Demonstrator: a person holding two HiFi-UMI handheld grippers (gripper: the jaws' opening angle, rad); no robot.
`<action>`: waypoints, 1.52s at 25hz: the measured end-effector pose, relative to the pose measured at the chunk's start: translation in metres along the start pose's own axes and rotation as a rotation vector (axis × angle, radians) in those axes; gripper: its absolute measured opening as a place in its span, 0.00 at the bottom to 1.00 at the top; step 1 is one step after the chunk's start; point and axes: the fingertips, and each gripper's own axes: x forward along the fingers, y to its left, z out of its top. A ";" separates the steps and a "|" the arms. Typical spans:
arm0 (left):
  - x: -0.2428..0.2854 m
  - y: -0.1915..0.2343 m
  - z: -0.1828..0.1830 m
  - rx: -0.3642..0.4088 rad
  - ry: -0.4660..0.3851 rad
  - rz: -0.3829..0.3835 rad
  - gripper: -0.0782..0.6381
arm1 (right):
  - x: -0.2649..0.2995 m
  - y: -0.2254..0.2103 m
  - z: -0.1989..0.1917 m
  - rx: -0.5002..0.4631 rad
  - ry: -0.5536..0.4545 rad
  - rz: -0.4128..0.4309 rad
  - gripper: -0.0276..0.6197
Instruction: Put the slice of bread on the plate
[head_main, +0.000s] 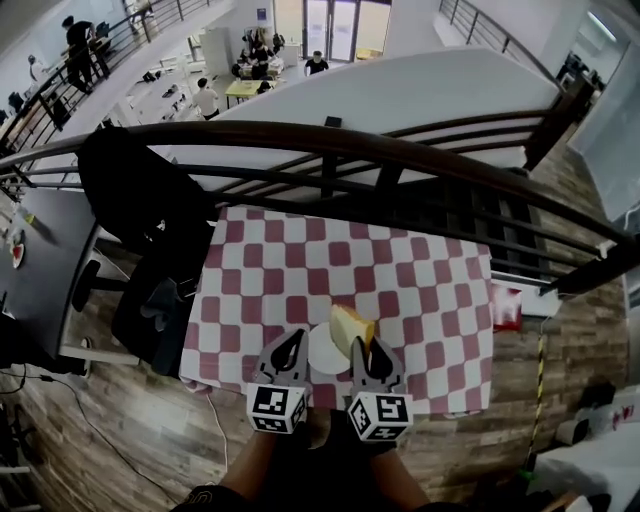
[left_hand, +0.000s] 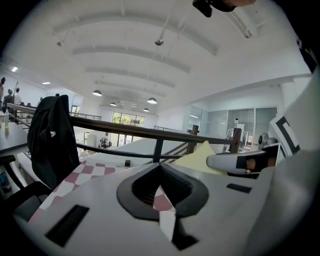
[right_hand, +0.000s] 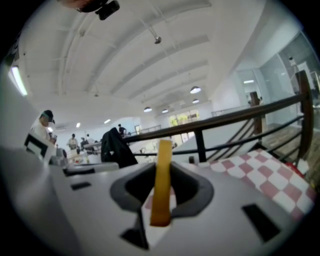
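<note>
A slice of bread (head_main: 352, 327) with a tan crust stands upright over the near edge of the red-and-white checked tablecloth (head_main: 400, 270). My right gripper (head_main: 364, 352) is shut on it. In the right gripper view the bread (right_hand: 162, 192) runs edge-on between the jaws of the right gripper (right_hand: 164, 167). A white plate (head_main: 320, 352) lies on the cloth just left of and below the bread, between the two grippers. My left gripper (head_main: 297, 337) hovers at the plate's left side, shut and empty. The left gripper (left_hand: 160, 165) view shows the bread (left_hand: 199, 158) to its right.
A dark metal railing (head_main: 330, 140) runs behind the table. A black jacket (head_main: 140, 200) hangs over a chair at the table's left. A dark desk (head_main: 40, 270) stands further left. A red packet (head_main: 507, 306) lies off the table's right edge.
</note>
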 end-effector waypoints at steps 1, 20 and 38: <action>0.000 0.001 -0.008 -0.005 0.008 -0.003 0.13 | 0.000 -0.003 -0.008 0.010 0.015 -0.004 0.19; -0.001 0.022 -0.096 -0.028 0.168 0.023 0.13 | 0.053 0.000 -0.142 0.381 0.260 0.096 0.19; -0.014 0.027 -0.100 -0.027 0.184 0.020 0.13 | 0.078 -0.072 -0.209 -0.242 0.531 -0.177 0.31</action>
